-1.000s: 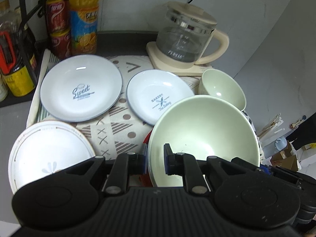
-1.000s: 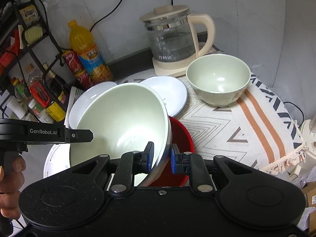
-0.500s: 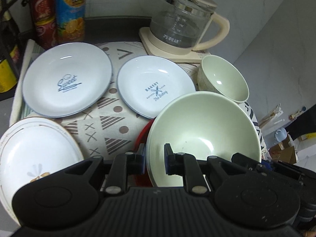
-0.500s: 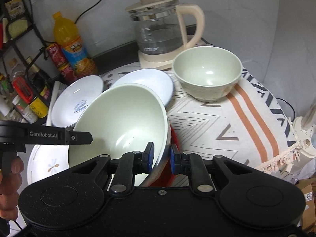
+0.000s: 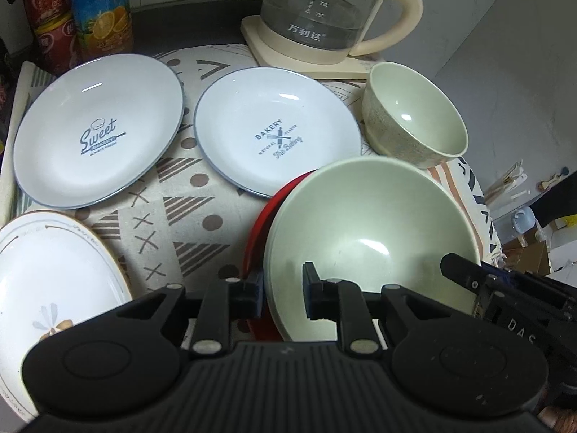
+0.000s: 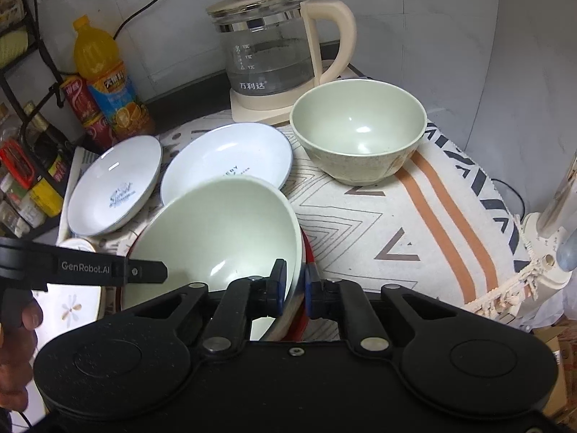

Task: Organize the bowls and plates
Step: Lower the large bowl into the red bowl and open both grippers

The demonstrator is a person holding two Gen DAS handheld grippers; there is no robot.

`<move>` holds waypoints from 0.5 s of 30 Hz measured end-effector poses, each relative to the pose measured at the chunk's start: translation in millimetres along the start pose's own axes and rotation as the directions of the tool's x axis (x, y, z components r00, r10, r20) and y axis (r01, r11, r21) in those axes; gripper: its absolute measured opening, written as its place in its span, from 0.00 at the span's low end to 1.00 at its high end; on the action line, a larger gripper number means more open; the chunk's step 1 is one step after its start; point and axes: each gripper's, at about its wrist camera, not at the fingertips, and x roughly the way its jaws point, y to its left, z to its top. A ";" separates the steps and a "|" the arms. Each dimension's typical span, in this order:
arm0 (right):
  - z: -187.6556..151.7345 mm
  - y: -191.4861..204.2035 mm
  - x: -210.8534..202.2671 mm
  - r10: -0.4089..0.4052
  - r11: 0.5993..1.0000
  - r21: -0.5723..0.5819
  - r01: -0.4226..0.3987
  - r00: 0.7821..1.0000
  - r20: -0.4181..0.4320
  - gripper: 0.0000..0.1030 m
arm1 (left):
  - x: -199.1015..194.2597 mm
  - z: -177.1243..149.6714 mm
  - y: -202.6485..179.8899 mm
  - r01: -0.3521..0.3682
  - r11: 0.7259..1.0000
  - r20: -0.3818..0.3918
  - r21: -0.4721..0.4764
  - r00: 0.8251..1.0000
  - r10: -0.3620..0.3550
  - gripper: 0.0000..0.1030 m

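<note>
My left hand-held gripper [image 5: 282,296] and right hand-held gripper [image 6: 293,288] both clamp the large pale-green bowl [image 5: 371,238] — left jaws opening — low in frame, over a red plate [image 5: 259,227] on the worktop [image 6: 378,223].

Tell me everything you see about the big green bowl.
The big green bowl is wide, pale green and glossy, ceramic by its look, and empty, with light glinting inside. It is tilted over a red dish on the patterned cloth. The left claw and the right claw each clamp its rim on opposite sides; the left one is easing open. It overlaps the bakery plate.
</note>
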 end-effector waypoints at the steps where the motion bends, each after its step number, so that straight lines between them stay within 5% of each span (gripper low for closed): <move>1: 0.7 0.4 0.8 -0.002 1.000 -0.004 0.002 1.000 0.001 0.09 | -0.2 0.8 1.2 0.004 1.000 -0.004 -0.005 1.000 -0.004 0.18; 15: 4.6 4.3 5.6 -0.023 0.999 -0.022 0.024 0.999 0.026 0.06 | -21.6 7.8 5.3 0.026 0.999 0.025 -0.025 0.999 -0.025 0.24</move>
